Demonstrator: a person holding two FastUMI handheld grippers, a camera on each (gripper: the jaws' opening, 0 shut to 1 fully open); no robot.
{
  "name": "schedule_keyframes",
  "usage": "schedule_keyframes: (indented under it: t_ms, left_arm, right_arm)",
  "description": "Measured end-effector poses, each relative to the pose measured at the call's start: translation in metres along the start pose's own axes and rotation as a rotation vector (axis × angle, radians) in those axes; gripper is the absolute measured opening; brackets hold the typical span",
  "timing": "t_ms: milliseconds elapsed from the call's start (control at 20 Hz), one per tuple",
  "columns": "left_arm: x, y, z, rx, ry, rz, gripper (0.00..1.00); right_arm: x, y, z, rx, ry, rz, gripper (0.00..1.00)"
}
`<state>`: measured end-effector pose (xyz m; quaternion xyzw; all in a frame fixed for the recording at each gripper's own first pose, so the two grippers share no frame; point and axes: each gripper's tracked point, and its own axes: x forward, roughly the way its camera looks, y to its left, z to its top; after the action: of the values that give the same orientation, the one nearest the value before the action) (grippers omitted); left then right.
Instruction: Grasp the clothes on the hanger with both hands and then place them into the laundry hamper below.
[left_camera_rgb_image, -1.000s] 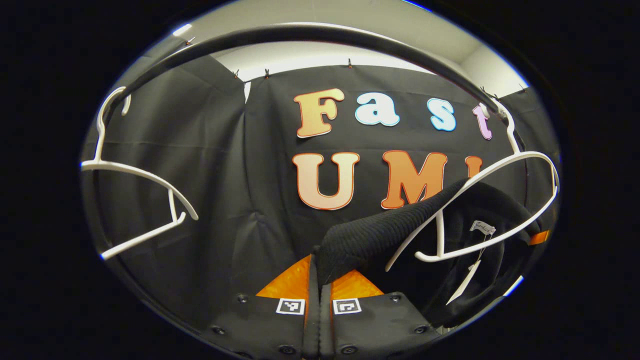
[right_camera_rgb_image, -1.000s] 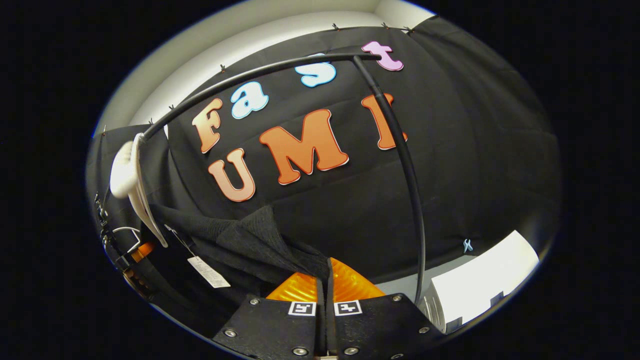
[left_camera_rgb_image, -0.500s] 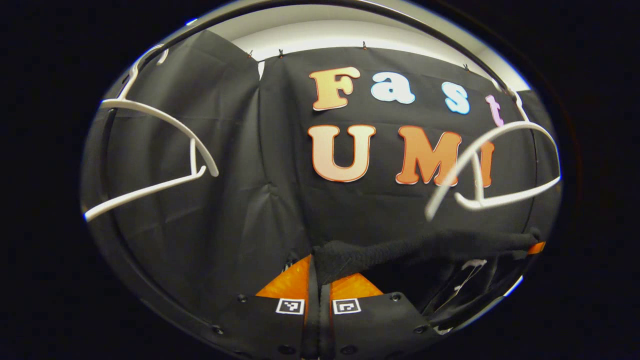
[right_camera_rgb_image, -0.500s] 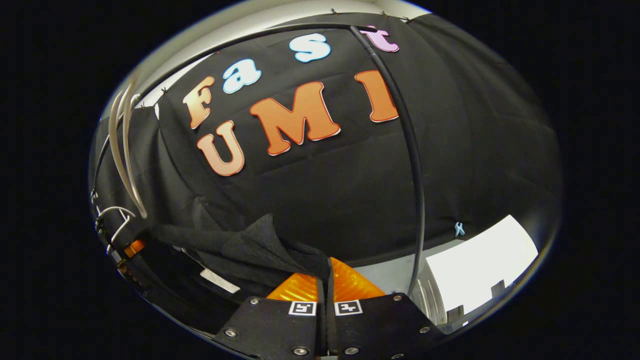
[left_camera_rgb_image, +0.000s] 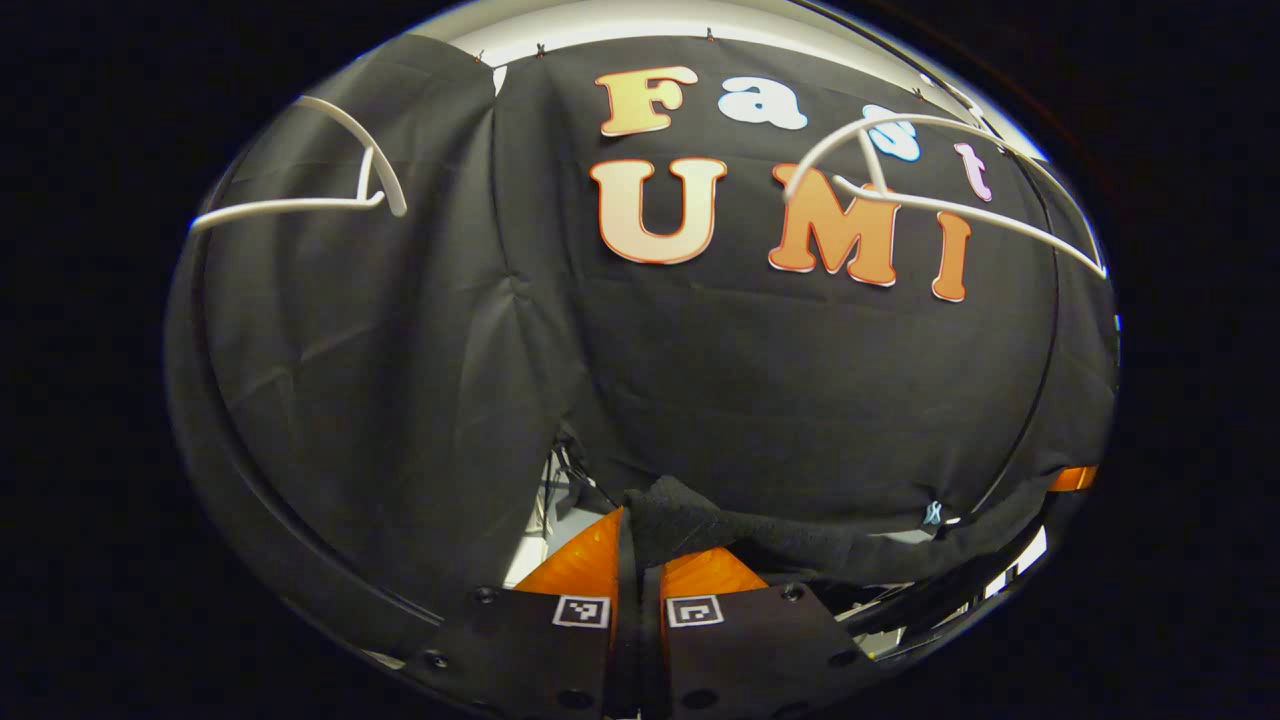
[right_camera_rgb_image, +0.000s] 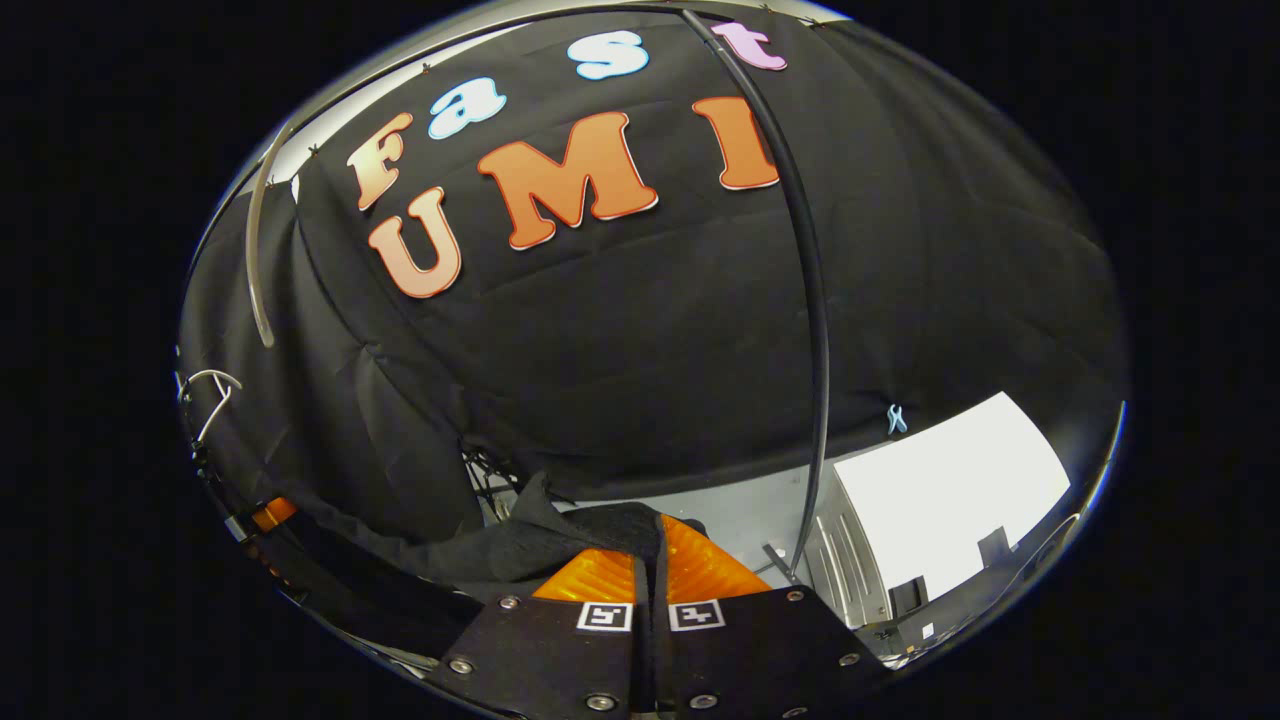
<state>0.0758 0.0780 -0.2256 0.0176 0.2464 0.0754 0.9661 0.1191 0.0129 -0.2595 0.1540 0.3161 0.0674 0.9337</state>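
Holding: you have the left gripper (left_camera_rgb_image: 630, 545) pressed together on one edge of the black garment (left_camera_rgb_image: 800, 540), and the right gripper (right_camera_rgb_image: 652, 550) pinching another edge of it, so the cloth hangs as a band between your two hands.
Left gripper: its fingers meet with the knit bunched just above and to the right of them; the fabric runs off to the right and sags a little, which suggests slack rather than tension.
Right gripper: the fold rises at the fingertips and trails away to the left, toward your other hand.
Garment: it is free of the hanger and sits low in both views, carried only by your two grips.
Why two grips: spreading the hold across two edges keeps the cloth from bunching or dragging, and lets you steer it down as one piece.
Hangers: one bare white hanger (left_camera_rgb_image: 930, 190) sits high on the right, well apart from the garment; a second white hanger (left_camera_rgb_image: 300, 200) hangs far left, also bare.
Rail: the black rack pole (right_camera_rgb_image: 815, 330) runs down just right of your right gripper, so mind it on the way down.
Hamper: you cannot see it from here; judging by the task, it lies below, so keep both grips closed until the cloth is over it.
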Motion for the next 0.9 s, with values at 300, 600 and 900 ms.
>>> schedule_keyframes:
  t_ms: [300,600,900]
  left_arm:
    - [0.013,-0.068,-0.024,0.022,0.059,-0.115,0.07]
    - [0.021,-0.103,-0.060,0.025,0.118,-0.161,0.07]
    - [0.045,-0.114,-0.143,-0.009,0.286,-0.158,0.07]
  right_arm:
    - [0.019,0.051,-0.038,-0.039,0.063,0.061,0.00]
    - [0.046,0.092,-0.080,-0.044,0.120,0.112,0.00]
    - [0.089,0.092,-0.152,-0.034,0.219,0.097,0.00]
